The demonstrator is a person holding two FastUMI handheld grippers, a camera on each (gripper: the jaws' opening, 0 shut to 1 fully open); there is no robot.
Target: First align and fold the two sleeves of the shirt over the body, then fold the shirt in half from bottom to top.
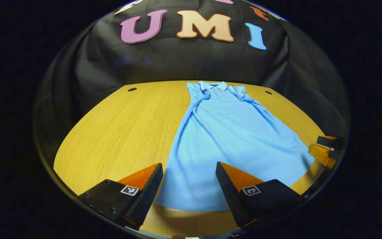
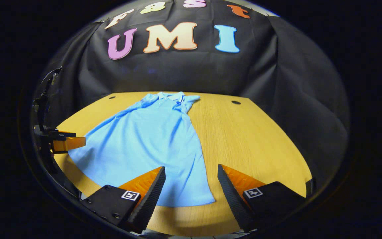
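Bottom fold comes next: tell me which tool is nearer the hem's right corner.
Right. The right tool sits at that corner; the left tool is at the hem's other end.

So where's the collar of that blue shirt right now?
The collar is at the far end of the shirt, near the wooden table's back edge by the black cloth wall; it appears up-centre in both gripper views.

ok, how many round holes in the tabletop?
2: one hole near the far left corner, the other hole near the far right corner, either side of the shirt collar. Shirt may hide more.
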